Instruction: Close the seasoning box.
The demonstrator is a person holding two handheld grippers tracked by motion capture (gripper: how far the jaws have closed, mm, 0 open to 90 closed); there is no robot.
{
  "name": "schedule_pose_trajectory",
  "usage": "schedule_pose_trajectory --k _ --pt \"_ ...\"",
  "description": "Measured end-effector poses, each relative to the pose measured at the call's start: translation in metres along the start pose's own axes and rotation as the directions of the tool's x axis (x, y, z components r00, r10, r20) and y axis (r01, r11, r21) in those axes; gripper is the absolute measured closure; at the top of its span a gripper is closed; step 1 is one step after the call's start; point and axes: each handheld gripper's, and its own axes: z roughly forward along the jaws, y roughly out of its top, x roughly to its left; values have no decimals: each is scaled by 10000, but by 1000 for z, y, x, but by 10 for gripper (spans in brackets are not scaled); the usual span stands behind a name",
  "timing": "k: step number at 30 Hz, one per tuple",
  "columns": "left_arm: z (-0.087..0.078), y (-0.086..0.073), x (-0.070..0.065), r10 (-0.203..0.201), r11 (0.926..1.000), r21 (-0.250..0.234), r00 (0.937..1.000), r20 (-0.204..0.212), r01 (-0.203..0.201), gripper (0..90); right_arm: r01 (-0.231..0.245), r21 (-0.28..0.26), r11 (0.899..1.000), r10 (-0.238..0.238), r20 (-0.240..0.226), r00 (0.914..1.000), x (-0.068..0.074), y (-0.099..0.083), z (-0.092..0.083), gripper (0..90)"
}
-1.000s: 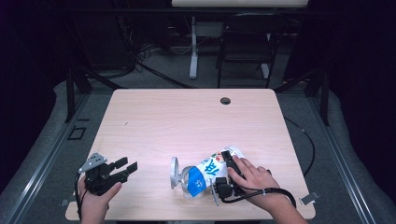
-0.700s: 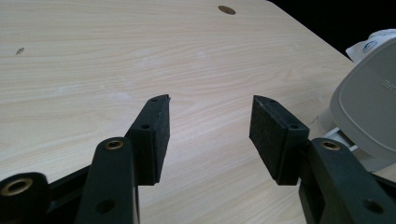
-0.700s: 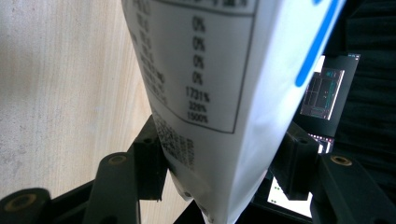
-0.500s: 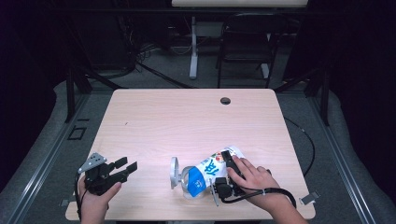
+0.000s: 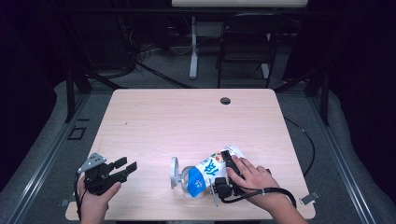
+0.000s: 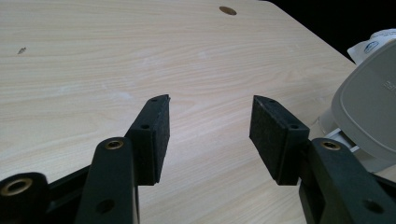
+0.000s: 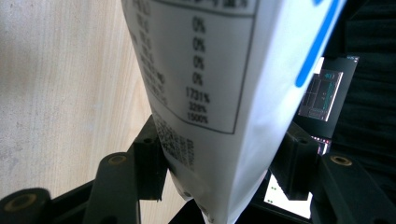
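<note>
From my station I see the right gripper (image 5: 223,173) near the front edge of the table (image 5: 187,116), right of the middle, with the person's right hand (image 5: 252,179) laid over it. Its jaws are clamped on a white pouch (image 5: 205,170) with blue and red print that lies on its side on the wood. In the right gripper view the pouch (image 7: 219,93) fills the gap between the two black jaws, its printed panel of figures running up the middle. The left pad (image 7: 150,158) presses against one side of it and the other jaw meets its far side, so the jaws stand wide but are grasping the pouch. At the pouch's left end, in the high view, a grey round-edged piece (image 5: 174,171) stands on edge; I cannot tell whether it is joined to the pouch. The left gripper (image 5: 122,167) sits near the front left corner, held in the left hand (image 5: 93,198), well apart from the pouch. In the left gripper view its jaws are spread with only bare tabletop between the pads (image 6: 156,135), released and holding nothing. The grey piece (image 6: 369,112) shows at the right edge of that view, beside the right jaw. A small dark hole (image 5: 225,101) marks the table's far side.
</note>
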Motion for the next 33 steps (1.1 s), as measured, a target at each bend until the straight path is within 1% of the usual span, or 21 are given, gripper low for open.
schedule_pose_trajectory --k 2,6,11,14,15,16,17,26,29,30,31,33 --pt "0 0 0 -7 10000 -1 10000 -10 7 484 21 20 10000 -21 -2 10000 0 0 0 450" --pt "0 0 0 -26 10000 -7 10000 -30 26 484 -72 -111 9999 72 -23 10000 0 0 1 450" --pt "-1 0 1 -63 10000 40 10000 -11 63 484 -9 -70 10000 9 -16 10000 0 0 1 450" --pt "0 -1 2 -75 10000 -45 10000 -29 75 484 64 -52 10000 -64 8 10000 0 0 0 450" --pt "0 -1 2 -83 10000 -51 10000 -28 83 484 297 198 9994 -298 55 9995 -2 2 -1 450" --pt "-1 0 2 -92 9999 -55 10000 -16 92 484 10 -153 9999 -10 -19 10000 0 0 1 450" --pt "-1 0 2 -92 9999 -55 10000 -16 92 484 109 -46 9999 -109 5 9999 0 1 1 450" --pt "-1 0 2 -118 9999 -58 9999 -33 118 484 166 43 9999 -166 -33 9999 -1 1 0 450" --pt "-1 -1 3 -123 9999 -46 9999 -45 123 484 137 -14 9999 -137 -34 9999 0 1 1 450" --pt "-1 -1 3 -122 9999 -39 9999 -48 122 484 193 55 9998 -193 -21 9998 -1 1 0 450" --pt "-1 -1 3 -122 9999 -9 9999 -51 122 484 162 -43 9999 -163 -8 9999 0 1 1 450" --pt "-1 -1 3 -124 9999 -9 9999 -55 124 484 170 -40 9998 -170 -21 9999 0 1 1 450"
